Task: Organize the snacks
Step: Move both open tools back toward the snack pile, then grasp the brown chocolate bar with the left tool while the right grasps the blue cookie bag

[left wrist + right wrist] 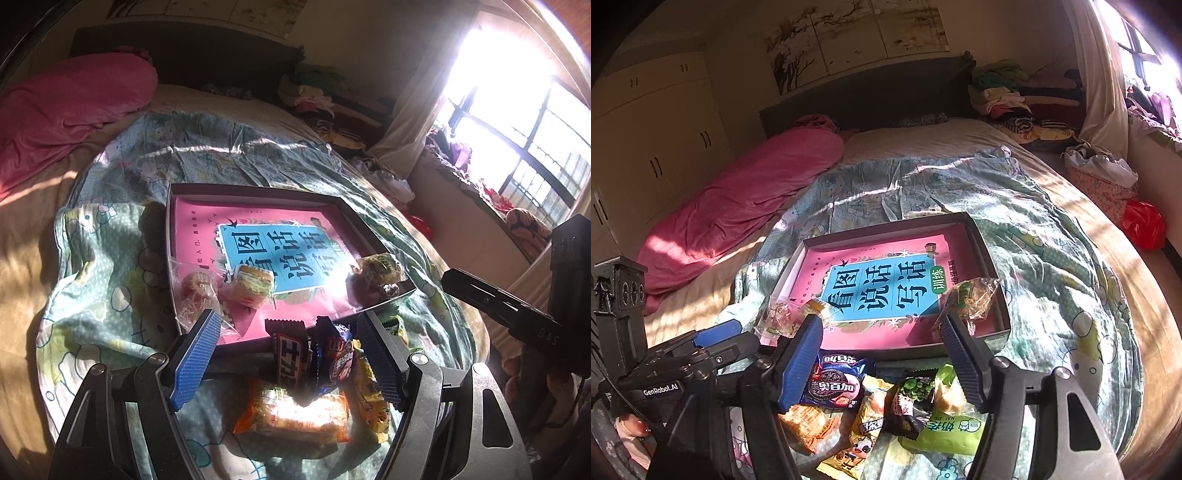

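Both the left gripper (286, 343) and right gripper (882, 343) hover with jaws spread and empty above the loose snack packets (886, 402) heaped just before the box (993, 258) on the bed.

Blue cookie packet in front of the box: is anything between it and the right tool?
Nothing visible. The open right tool hangs just above the blue round-cookie packet, which lies on top of the snack pile on the patterned bedspread.
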`<state>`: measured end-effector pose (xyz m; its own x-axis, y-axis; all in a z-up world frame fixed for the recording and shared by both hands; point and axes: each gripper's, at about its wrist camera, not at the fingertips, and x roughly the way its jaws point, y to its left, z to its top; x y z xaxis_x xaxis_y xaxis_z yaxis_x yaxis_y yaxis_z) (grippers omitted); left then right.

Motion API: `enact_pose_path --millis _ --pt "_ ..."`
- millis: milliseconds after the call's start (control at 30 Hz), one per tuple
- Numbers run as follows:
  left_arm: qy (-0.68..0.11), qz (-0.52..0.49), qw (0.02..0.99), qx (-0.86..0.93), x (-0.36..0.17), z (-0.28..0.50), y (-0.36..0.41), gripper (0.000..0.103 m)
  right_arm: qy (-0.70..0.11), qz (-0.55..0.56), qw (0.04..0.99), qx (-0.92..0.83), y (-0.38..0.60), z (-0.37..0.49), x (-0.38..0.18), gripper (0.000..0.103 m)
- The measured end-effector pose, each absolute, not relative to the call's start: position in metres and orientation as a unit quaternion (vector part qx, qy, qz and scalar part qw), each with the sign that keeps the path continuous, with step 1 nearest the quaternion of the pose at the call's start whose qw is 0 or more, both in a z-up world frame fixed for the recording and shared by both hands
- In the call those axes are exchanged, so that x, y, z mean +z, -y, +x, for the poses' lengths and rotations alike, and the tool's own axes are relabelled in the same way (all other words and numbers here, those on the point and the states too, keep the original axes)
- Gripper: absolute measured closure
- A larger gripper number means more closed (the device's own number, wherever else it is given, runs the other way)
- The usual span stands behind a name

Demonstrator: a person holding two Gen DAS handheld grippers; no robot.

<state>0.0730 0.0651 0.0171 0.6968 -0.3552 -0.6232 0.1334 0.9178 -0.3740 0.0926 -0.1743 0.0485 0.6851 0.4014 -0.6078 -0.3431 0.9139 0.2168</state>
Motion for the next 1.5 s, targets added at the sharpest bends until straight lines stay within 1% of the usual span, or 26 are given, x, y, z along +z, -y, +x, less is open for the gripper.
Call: enact_pose_path --millis 633,1067,1167,1500 --pt "-0.408 -0.142 0.892 -0.133 0.002 0.080 -0.067 0.025 -0.374 0.037 0.897 0.231 0.156 0.093 0.027 0.034" --pt "-0.433 -0.164 0.874 -0.147 -0.008 0.083 -0.069 0.025 -0.403 0.022 0.881 0.246 0.139 0.094 0.005 0.034" --pt "-0.434 -0.169 0.872 -0.150 -0.009 0.084 -0.070 0.025 -0.414 0.024 0.876 0.246 0.137 0.097 -0.003 0.031" --pt "-0.440 -0.189 0.864 -0.155 -0.014 0.090 -0.072 0.025 -0.432 0.037 0.864 0.257 0.137 0.103 -0.017 0.029"
